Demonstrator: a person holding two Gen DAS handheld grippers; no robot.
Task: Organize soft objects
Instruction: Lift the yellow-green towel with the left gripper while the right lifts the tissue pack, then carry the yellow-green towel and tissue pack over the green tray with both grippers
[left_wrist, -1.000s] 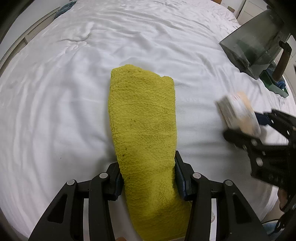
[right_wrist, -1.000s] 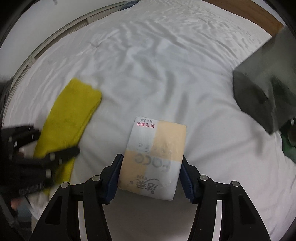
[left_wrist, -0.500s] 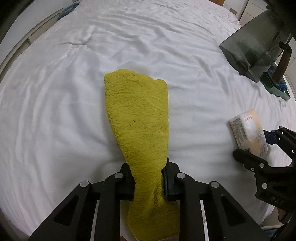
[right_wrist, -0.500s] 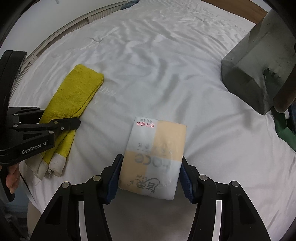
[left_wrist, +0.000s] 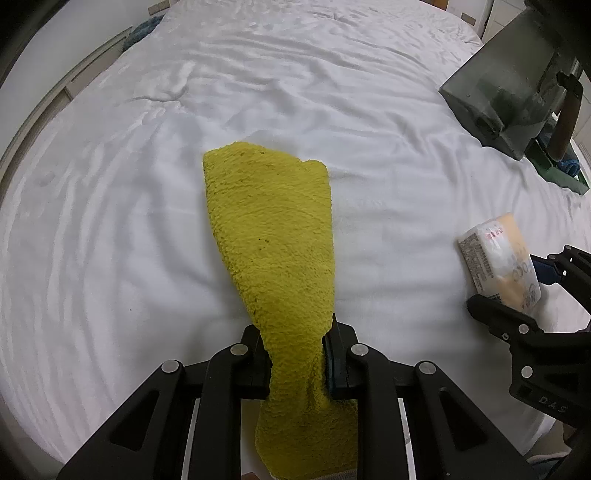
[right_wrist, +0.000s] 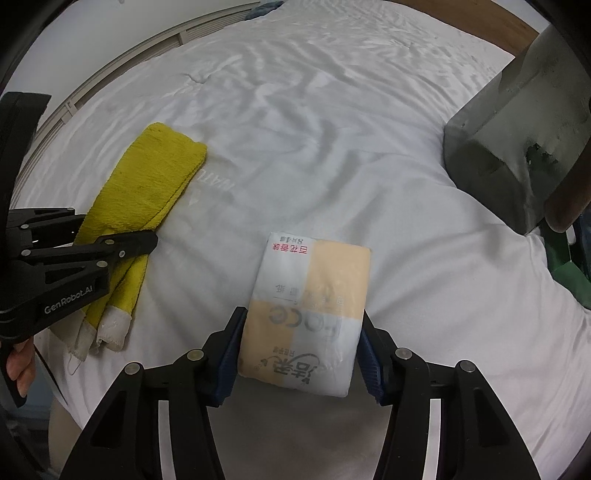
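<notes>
A folded yellow towel lies lengthwise on the white bed. My left gripper is shut on its near part, pinching it narrow; the far end rests on the sheet. The towel also shows in the right wrist view, with white hems at its near end. My right gripper is shut on a white-and-orange tissue pack, which lies low over the bed. The pack shows in the left wrist view, to the right of the towel.
A grey open storage box stands on the bed at the far right, also in the right wrist view. A brown handle and green items sit beside it. The bed edge is near me.
My left gripper closed on the yellow towel, squeezing it narrow. The right gripper, holding the tissue pack, settled and steadied to the right of the towel.
</notes>
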